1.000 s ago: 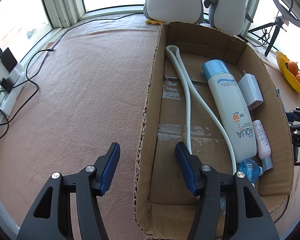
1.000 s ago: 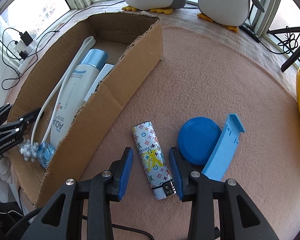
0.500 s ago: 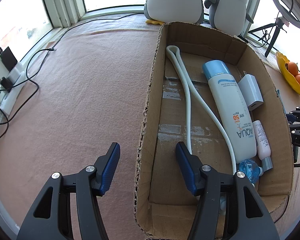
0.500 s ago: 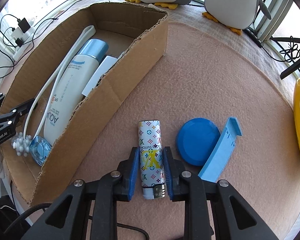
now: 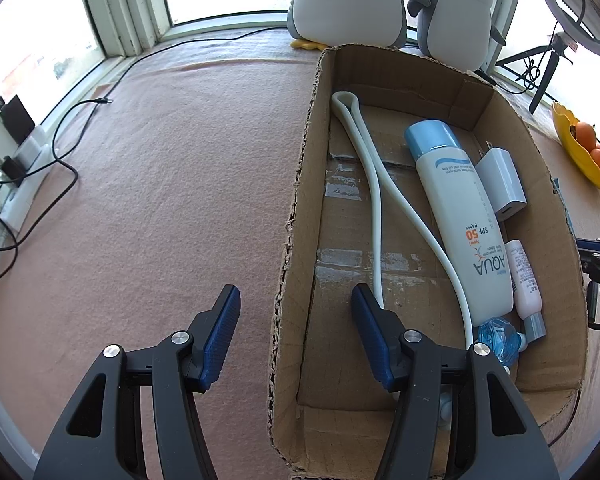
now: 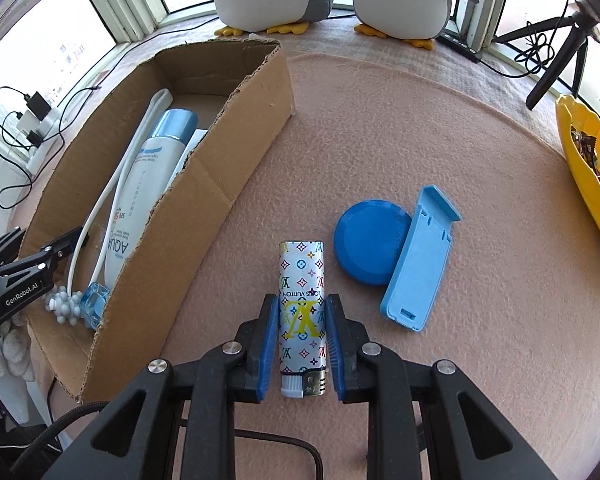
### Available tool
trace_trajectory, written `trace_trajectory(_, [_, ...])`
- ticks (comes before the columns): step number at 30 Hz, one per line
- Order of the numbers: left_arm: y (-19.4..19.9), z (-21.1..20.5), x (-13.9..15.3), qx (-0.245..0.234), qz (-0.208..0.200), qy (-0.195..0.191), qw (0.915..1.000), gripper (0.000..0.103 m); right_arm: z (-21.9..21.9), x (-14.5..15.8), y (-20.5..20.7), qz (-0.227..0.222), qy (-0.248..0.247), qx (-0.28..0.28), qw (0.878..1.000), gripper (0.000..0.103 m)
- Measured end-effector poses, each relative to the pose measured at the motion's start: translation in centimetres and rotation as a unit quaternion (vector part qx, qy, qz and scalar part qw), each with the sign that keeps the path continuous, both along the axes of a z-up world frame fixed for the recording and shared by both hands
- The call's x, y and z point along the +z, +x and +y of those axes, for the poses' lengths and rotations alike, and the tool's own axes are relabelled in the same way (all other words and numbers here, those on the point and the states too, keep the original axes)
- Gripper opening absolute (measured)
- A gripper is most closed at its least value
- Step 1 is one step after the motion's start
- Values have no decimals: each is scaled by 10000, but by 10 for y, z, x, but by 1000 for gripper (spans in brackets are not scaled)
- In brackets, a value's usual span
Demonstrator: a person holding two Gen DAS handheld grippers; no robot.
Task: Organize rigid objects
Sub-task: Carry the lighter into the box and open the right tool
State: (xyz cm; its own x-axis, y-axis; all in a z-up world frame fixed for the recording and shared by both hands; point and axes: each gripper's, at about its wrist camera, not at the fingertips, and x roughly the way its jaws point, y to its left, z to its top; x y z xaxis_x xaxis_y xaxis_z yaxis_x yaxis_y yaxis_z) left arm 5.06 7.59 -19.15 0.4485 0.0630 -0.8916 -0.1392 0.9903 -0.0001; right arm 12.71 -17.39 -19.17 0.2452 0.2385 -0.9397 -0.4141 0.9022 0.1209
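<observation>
Right tool (image 6: 302, 332) clamps lighter (image 6: 302, 316); left tool (image 5: 296, 340) straddles box wall (image 5: 296, 216), contact unclear.

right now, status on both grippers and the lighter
Right hand-held gripper shut on patterned lighter. Left hand-held gripper straddles cardboard box wall, not gripping. Path to box clear.

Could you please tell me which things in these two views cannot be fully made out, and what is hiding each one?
- Charger plug, right wrist view: mostly behind the cardboard box wall.
- Small white tube: seen only in the left wrist view; the same wall hides it in the other.
- Massager's knobbed head, left wrist view: behind the left gripper.
- Yellow bowl: cut off by the frame edge.
- Lighter underside: not visible.
</observation>
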Motion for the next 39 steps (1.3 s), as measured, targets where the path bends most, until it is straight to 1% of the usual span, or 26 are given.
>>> trace_trajectory(7, [0,0,1,12,-3,-16,10000,58,7,31,-3,-329,206,-36,9992,21])
trace_trajectory(14, [0,0,1,11,-2,-15,10000,58,36,67,-6,-725,396,265,9962,21])
trace_trajectory(20, [0,0,1,18,-1,-29,10000,58,64,83,-8,-854,587,502,9933,21])
trace_trajectory(25, [0,0,0,24,-7,-38,10000,58,87,85,-11,-853,636,739,9916,21])
trace_trajectory(32, [0,1,0,21,-8,-33,10000,58,110,81,-12,-839,592,927,9904,21])
trace_trajectory(39, [-1,2,0,31,-12,-50,10000,58,129,67,-9,-640,586,1025,9909,21])
